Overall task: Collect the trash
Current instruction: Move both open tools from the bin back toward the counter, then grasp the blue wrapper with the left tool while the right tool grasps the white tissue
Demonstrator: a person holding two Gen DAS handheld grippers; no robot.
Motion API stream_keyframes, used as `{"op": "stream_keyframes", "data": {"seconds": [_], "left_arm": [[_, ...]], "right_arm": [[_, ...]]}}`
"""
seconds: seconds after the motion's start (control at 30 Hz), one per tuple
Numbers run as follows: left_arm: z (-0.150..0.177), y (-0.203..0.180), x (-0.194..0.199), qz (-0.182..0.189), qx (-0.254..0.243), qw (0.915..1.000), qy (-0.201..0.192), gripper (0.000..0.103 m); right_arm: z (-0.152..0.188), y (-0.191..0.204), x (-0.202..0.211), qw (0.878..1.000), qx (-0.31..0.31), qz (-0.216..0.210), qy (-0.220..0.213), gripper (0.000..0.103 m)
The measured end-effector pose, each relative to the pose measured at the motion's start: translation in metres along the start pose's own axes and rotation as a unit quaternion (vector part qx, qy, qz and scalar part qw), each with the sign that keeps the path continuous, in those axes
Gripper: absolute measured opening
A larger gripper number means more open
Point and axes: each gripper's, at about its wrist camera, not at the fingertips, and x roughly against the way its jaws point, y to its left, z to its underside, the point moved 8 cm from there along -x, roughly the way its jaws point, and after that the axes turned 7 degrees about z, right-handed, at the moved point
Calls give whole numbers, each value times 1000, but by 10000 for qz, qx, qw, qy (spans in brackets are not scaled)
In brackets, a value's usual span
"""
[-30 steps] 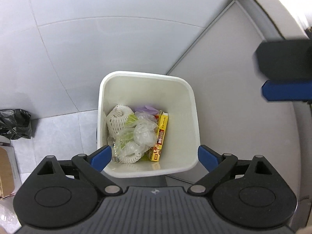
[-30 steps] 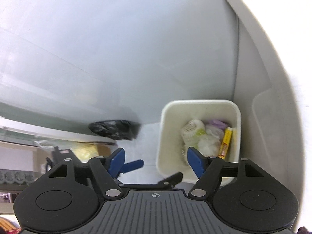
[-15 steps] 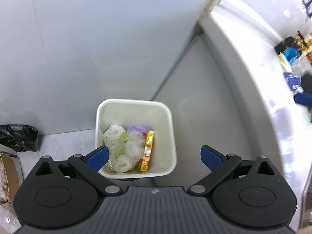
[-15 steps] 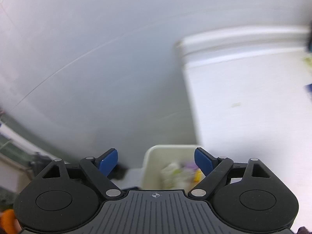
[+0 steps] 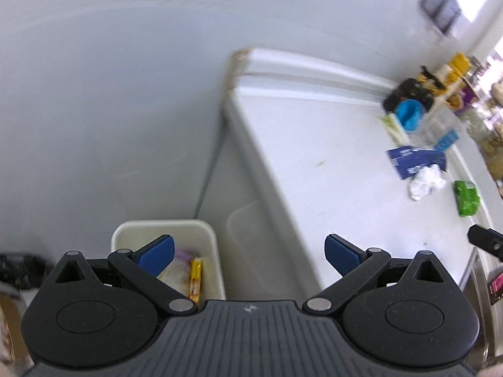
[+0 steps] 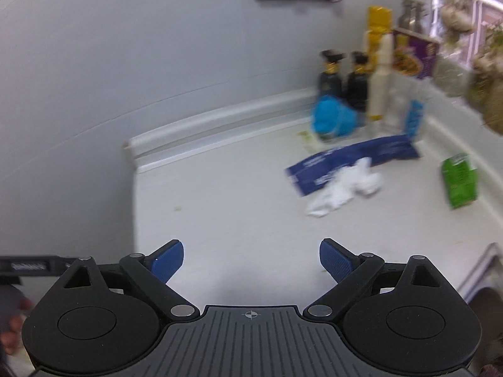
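Observation:
On the white counter (image 6: 239, 201) lie a crumpled white tissue (image 6: 342, 187), a flat blue packet (image 6: 352, 160) and a green packet (image 6: 459, 180). The left wrist view shows the same tissue (image 5: 426, 182), blue packet (image 5: 415, 160) and green packet (image 5: 467, 196) at the far right. A white trash bin (image 5: 210, 251) with a yellow box (image 5: 195, 279) and other trash stands on the floor left of the counter. My left gripper (image 5: 248, 256) is open and empty above the bin's right side. My right gripper (image 6: 251, 259) is open and empty over the counter's near part.
At the counter's back right stand dark bottles (image 6: 342, 78), a blue crumpled bag (image 6: 333, 116), a yellow container (image 6: 378, 31), a purple box (image 6: 413, 53) and clear jars. A black bag (image 5: 19, 270) lies on the floor left of the bin. A sink edge (image 6: 484, 270) shows at right.
Both grippers have swung up and to the right, away from the bin and toward the counter. The bin has dropped out of the right wrist view. Both stay open and empty.

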Motion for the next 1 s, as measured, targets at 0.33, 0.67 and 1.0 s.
{"op": "stream_keyframes", "data": {"seconds": [0.33,0.67,1.0], "left_arm": [[-46,-69,-23,219,-1246,9918,190,102],[-65,-128,-62,435,-2046,9771,398,102],[-71,-186,-100,813,-2592,9608,548,101]], "right_arm": [[10,-31,-28,9959,515,697,-243,99],[5,-40,-68,9956,692,538,-322,99],[3,-64,-100,9973,569,326,-340,99]]}}
